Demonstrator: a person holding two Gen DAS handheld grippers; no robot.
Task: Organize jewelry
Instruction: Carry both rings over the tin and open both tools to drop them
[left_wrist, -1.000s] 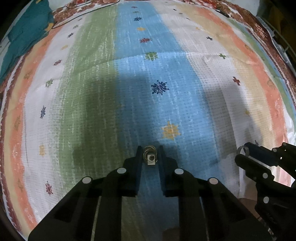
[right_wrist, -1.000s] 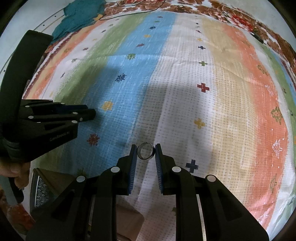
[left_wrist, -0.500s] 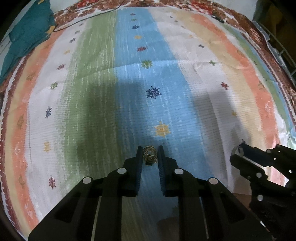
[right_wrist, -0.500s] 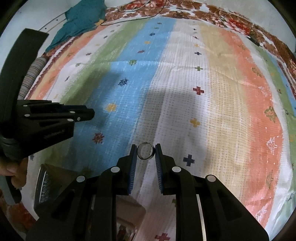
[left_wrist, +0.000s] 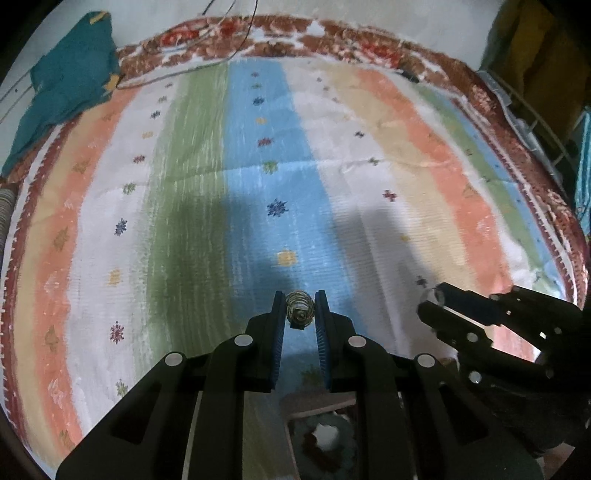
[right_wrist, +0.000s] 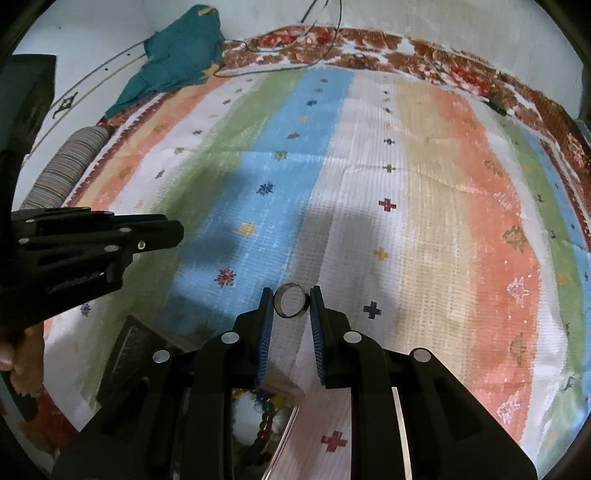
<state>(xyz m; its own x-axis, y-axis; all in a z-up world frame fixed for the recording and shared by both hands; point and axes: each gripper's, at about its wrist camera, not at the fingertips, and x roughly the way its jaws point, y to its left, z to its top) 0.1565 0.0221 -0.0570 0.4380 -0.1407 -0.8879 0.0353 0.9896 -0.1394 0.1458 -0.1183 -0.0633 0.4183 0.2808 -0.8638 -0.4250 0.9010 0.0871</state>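
My left gripper (left_wrist: 300, 309) is shut on a small coiled gold ring (left_wrist: 300, 308), held above the striped cloth (left_wrist: 184, 221). My right gripper (right_wrist: 291, 301) is shut on a plain silver band ring (right_wrist: 291, 300), also held above the cloth. In the left wrist view the right gripper (left_wrist: 430, 301) shows at the right with the silver ring at its tip. In the right wrist view the left gripper (right_wrist: 177, 232) shows at the left. An open jewelry box (right_wrist: 258, 417) with beads lies below the right gripper; it also shows in the left wrist view (left_wrist: 321, 435).
A teal cloth (right_wrist: 177, 55) lies at the far left corner. A striped roll (right_wrist: 66, 166) lies at the left edge. A dark box lid (right_wrist: 129, 350) lies beside the jewelry box. Thin wires (right_wrist: 295, 55) run along the far border.
Both grippers have risen and pulled back with their rings; more of the cloth and its far border shows. The jewelry box now appears under the grippers.
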